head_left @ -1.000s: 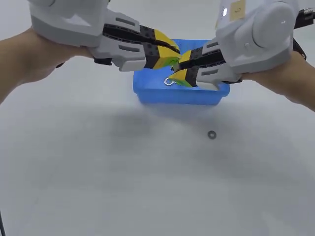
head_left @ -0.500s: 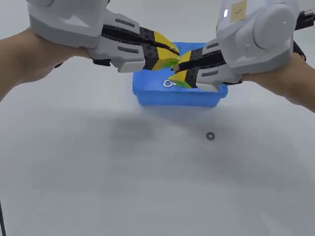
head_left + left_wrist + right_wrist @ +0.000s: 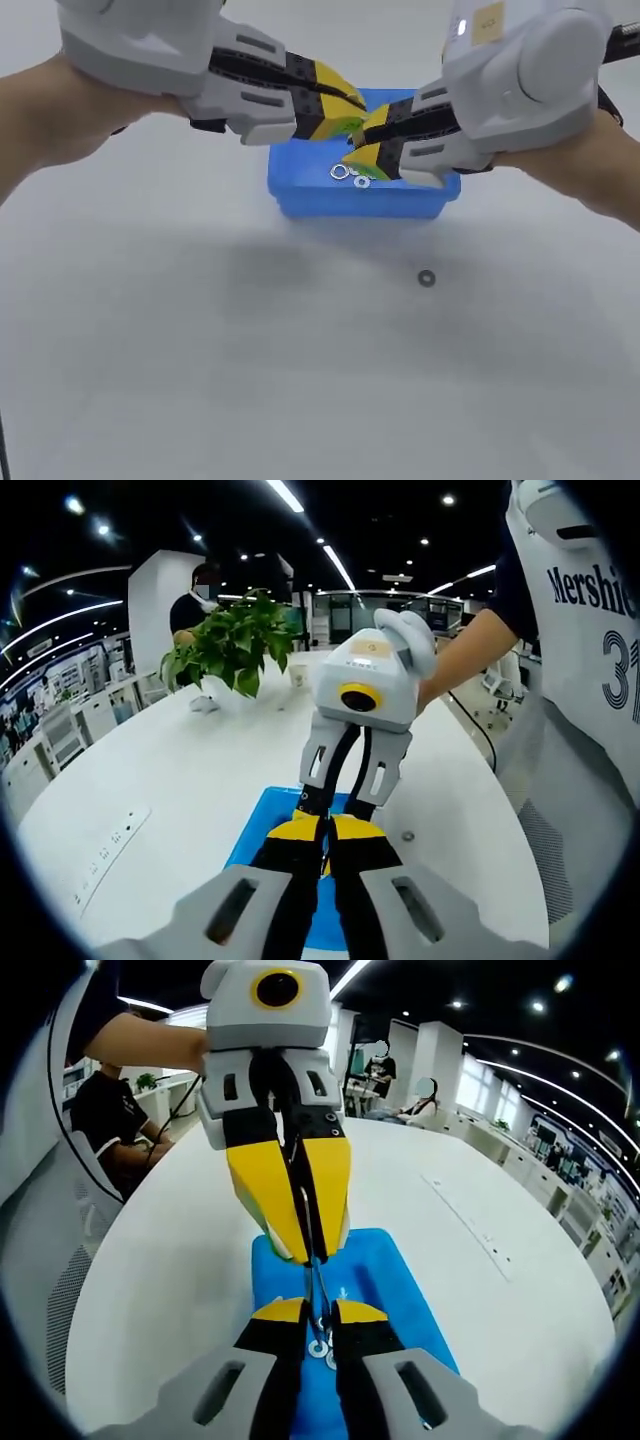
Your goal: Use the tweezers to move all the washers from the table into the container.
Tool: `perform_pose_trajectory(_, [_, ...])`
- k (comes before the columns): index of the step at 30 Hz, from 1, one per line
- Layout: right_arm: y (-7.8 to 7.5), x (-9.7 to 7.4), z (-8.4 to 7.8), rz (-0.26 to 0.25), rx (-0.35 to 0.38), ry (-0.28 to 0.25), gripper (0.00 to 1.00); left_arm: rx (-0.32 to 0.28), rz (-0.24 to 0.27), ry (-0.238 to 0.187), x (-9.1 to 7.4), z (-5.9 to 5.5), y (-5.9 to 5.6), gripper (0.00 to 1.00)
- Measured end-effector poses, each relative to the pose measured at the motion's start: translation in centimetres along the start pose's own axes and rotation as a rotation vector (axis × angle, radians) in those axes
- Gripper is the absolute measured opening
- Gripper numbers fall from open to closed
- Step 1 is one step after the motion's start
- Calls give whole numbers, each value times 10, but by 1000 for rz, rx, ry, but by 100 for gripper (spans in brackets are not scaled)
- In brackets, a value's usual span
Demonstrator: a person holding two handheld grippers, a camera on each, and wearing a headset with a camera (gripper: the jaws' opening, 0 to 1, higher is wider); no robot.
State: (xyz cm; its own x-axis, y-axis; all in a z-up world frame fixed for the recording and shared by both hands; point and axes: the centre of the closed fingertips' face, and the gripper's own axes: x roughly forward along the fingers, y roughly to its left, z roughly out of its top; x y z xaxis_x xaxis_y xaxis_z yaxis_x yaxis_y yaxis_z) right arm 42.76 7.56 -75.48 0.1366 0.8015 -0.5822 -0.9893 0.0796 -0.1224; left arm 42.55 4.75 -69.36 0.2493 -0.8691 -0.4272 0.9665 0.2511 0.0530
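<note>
- We are holding the tweezers [image 3: 313,1285] over the blue container [image 3: 300,196], with the left gripper [image 3: 348,113] and right gripper [image 3: 362,156] both clamped on them.
- Two washers [image 3: 341,172] are lying inside the container.
- One washer [image 3: 427,278] is waiting on the table [image 3: 200,350], nearer and right.

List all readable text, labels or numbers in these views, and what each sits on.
"Mershi", cut off by the picture's edge: dark print on the person's white shirt, left gripper view.
"3" plus a cut-off second digit: large dark number lower on the same shirt.
Tan label on the white housing of the right gripper, head view: too small to read.
</note>
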Motion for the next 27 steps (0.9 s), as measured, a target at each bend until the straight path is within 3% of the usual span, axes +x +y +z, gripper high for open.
perform_pose_trajectory(5, [3, -8, 11, -13, -39, -9, 10, 30, 1, -1, -4, 11, -7, 6])
perform_pose_trajectory(11, [10, -29, 25, -44, -60, -32, 10, 50, 2, -23, -9, 32, -19, 6])
perform_pose_trajectory(18, [27, -54, 30, -69, -72, -42, 10, 90, -18, -28, -6, 55, -46, 6])
perform_pose_trajectory(20, [27, -57, 25, -76, -74, -44, 10, 92, -23, -30, -5, 58, -52, 6])
perform_pose_trajectory(27, [56, -76, 13, -65, -48, -39, 10, 90, -53, -26, 4, 60, -77, 6])
